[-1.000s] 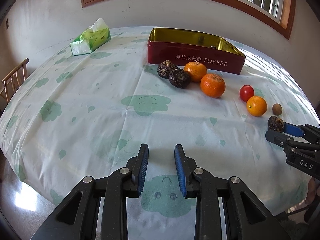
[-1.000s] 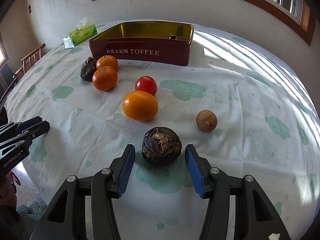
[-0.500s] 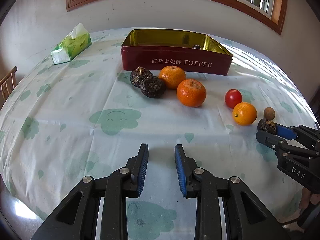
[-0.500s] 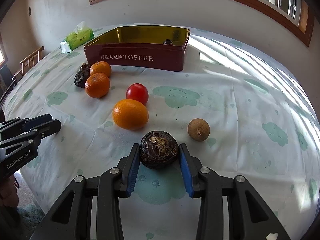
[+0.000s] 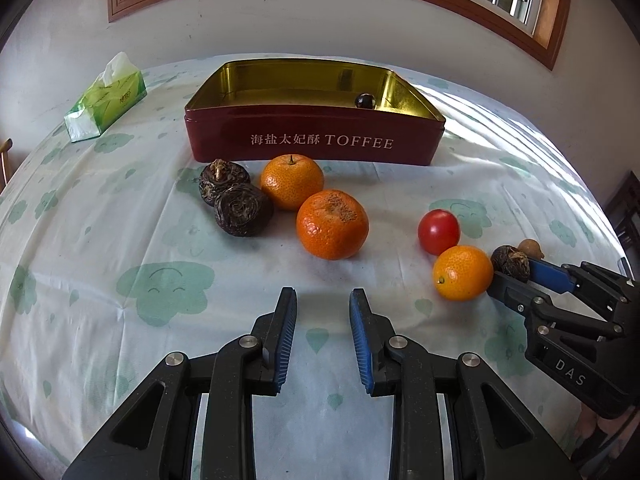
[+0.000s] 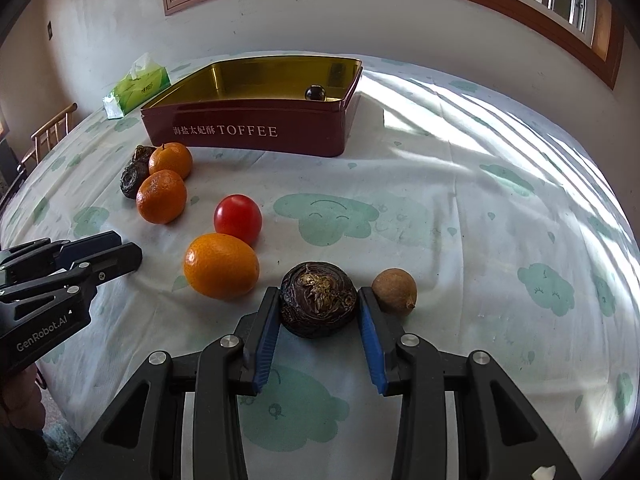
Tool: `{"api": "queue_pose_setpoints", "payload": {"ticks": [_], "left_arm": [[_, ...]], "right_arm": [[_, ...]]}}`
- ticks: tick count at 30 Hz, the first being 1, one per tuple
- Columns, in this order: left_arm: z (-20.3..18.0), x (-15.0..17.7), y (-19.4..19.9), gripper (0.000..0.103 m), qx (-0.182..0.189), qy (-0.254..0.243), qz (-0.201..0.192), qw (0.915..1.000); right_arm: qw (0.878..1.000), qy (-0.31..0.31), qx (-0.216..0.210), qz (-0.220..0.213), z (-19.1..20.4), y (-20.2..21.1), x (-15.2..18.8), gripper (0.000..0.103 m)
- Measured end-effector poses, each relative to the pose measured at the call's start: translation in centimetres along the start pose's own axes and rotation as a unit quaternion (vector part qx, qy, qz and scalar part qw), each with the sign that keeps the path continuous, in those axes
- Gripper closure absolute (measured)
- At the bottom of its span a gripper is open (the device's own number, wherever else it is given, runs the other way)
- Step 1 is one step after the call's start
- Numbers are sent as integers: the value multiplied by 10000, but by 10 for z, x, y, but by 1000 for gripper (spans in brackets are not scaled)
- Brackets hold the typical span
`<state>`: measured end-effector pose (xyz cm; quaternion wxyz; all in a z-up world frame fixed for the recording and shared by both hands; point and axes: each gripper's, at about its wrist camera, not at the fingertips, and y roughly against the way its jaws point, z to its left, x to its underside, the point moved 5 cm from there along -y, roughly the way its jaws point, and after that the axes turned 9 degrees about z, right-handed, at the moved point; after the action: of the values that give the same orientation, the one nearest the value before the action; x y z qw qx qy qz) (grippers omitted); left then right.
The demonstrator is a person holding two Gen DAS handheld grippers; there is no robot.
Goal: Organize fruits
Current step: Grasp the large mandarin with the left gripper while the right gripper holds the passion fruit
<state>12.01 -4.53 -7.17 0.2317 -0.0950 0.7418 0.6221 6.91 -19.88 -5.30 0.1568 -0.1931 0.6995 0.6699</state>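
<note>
My right gripper (image 6: 318, 300) is shut on a dark wrinkled fruit (image 6: 318, 299), also seen in the left wrist view (image 5: 511, 263). A small brown fruit (image 6: 395, 291) lies just right of it and an orange (image 6: 221, 271) just left. A red tomato (image 6: 238, 218) sits behind the orange. Two more oranges (image 5: 332, 225) (image 5: 292, 181) and two dark wrinkled fruits (image 5: 242, 209) lie in front of the red toffee tin (image 5: 312, 145), which holds one small dark round fruit (image 5: 365, 101). My left gripper (image 5: 323, 308) is open and empty above bare cloth, short of the oranges.
A green tissue pack (image 5: 106, 103) lies at the far left of the round table (image 5: 100, 240). A wooden chair (image 6: 48, 134) stands beyond the table's left edge. The wall and window are close behind the tin.
My right gripper closed onto the dark wrinkled fruit. My left gripper moved forward and rightward toward the oranges and the tin, still open.
</note>
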Motion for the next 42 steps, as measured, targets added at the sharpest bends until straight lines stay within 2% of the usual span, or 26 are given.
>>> {"api": "queue_pose_setpoints", "payload": {"ticks": [8, 23, 30, 42], "left_arm": [[-13, -16, -11, 74, -59, -115, 17, 9999], [-13, -35, -23, 59, -211, -94, -33, 9997], [-8, -46, -29, 59, -273, -52, -37, 9996], [-10, -43, -27, 62, -292, -179, -100, 9994]], "right_arm": [[10000, -48, 20, -29, -9, -5, -9, 67], [9999, -27, 35, -124, -12, -10, -17, 67], [9999, -14, 37, -144, -12, -9, -18, 67], [9999, -18, 39, -138, -12, -10, -18, 67]]}}
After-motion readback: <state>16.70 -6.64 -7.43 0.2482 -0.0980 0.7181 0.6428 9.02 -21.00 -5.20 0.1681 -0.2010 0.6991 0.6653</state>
